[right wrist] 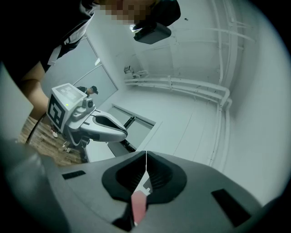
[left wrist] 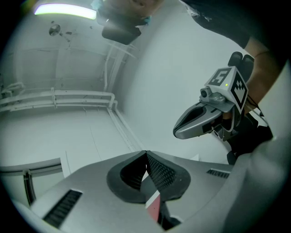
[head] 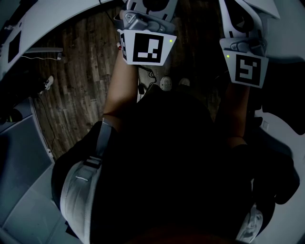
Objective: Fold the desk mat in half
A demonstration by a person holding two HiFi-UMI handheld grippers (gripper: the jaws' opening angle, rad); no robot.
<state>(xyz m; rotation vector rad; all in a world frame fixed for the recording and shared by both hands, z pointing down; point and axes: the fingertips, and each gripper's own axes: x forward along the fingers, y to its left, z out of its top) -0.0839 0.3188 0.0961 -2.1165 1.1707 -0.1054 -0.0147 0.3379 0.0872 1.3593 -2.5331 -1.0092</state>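
No desk mat shows in any view. In the head view I look down on the person's dark-clothed body, and both forearms reach up to the grippers' marker cubes, the left one (head: pixel 145 47) and the right one (head: pixel 249 69); the fingertips lie past the top edge. My left gripper (left wrist: pixel 146 157) is shut, its black pads meeting with nothing between them. My right gripper (right wrist: pixel 146 157) is shut and empty too. Both point slightly upward at white walls. Each sees the other alongside: the right gripper (left wrist: pixel 179 131) and the left gripper (right wrist: pixel 123 134).
Dark wooden floor (head: pixel 81 81) lies below, with the person's shoes (head: pixel 166 83) and a thin cable (head: pixel 40 58) on it. White pipes (left wrist: pixel 68 96) run along the wall under a ceiling light (left wrist: pixel 63 10). A distant person (right wrist: pixel 92 90) stands by a doorway.
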